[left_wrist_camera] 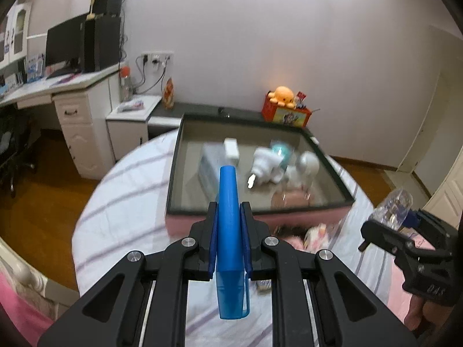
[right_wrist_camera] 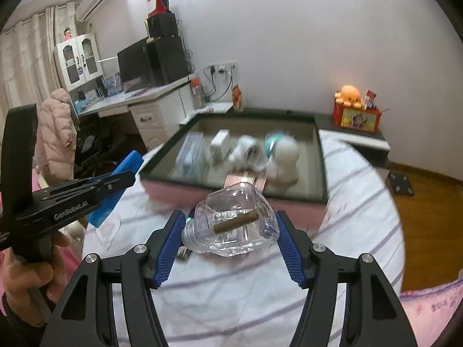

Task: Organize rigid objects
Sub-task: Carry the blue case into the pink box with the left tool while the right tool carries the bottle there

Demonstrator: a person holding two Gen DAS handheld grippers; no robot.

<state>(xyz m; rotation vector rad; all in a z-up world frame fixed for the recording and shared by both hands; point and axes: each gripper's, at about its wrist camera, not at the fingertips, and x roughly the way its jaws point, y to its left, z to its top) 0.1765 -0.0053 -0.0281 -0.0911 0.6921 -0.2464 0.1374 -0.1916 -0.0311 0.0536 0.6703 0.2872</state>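
Left gripper (left_wrist_camera: pixel 228 225) clamped on a blue case (left_wrist_camera: pixel 228 231), held over the bed (left_wrist_camera: pixel 130 217) just before the box (left_wrist_camera: pixel 327 205). Right gripper (right_wrist_camera: pixel 231 231) closed around a clear bottle (right_wrist_camera: pixel 234 222), also over the bed, just before the box rim. Inside the bottle, a brown stick-like piece — nature unclear.

Possible trouble from here:
- Bottle smooth and rounded, gripped across a wide span; could slip or turn between the pads (right_wrist_camera: pixel 170 245) if tilted quickly.
- Case held only near its middle, with a long part sticking forward; could strike the box wall on the way in.
- Box already crowded with white things (right_wrist_camera: pixel 283 156); could knock them over when lowering a new piece among them.
- Both grippers near each other — could collide if moved in together.

Hard to make out: contents of the box blurred, so exact shapes and free places not readable. Small items on the bed under the right gripper mostly covered by the bottle. Lower end of the case partly cut by the gripper body.
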